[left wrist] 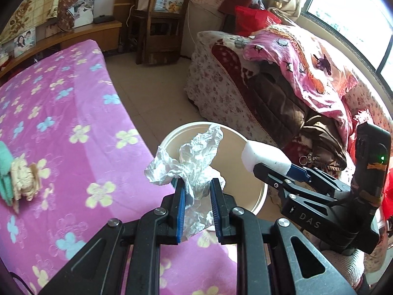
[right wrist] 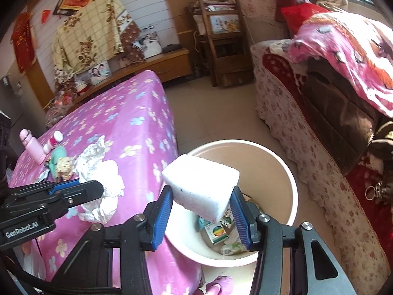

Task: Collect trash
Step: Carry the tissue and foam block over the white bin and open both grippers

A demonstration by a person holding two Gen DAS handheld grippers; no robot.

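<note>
Left wrist: "DAS" on right tool (left wrist: 266,164)

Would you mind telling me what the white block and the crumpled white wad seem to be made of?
White block: likely foam, matte; grainy, pitted faces, one chipped edge.
Crumpled white wad: probably thin paper or tissue, though plastic film is possible; sharp creases, slight sheen.

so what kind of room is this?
Most likely a lived-in home bedroom or sitting room: a pink flower-print bedspread, a floral-covered sofa piled with blankets, a dark wooden chair and framed family photos on a low wooden shelf.
</note>
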